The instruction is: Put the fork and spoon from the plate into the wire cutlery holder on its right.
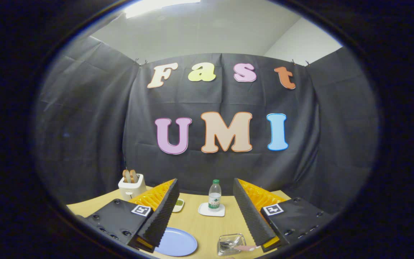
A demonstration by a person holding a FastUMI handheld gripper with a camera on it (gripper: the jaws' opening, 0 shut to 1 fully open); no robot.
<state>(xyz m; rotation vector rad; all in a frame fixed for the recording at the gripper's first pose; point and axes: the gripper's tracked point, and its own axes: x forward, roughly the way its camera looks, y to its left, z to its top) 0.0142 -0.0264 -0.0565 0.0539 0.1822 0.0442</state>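
The counter (207, 225) carries everything, and the tool (203, 212) hangs above it with its fingers spread wide and nothing between them, so it is released. Between the fingers and low down lies the plate (176, 242), and its visible face looks bare: no fork or spoon shows on it, though a finger covers its near-left part. Just right of the plate, by the right finger's tip, stands the holder (231, 244), and something metallic lies inside it, with a pale pinkish handle (244, 248) poking out toward that finger. I judge that at least one piece, and likely both, is already in the holder, but the contents are too small to count. Beyond the fingers stand a toaster (131, 185), a bottle (214, 194) on a white coaster (210, 210), and a small dish (179, 204), none part of the job. If both pieces are in, the task is done.
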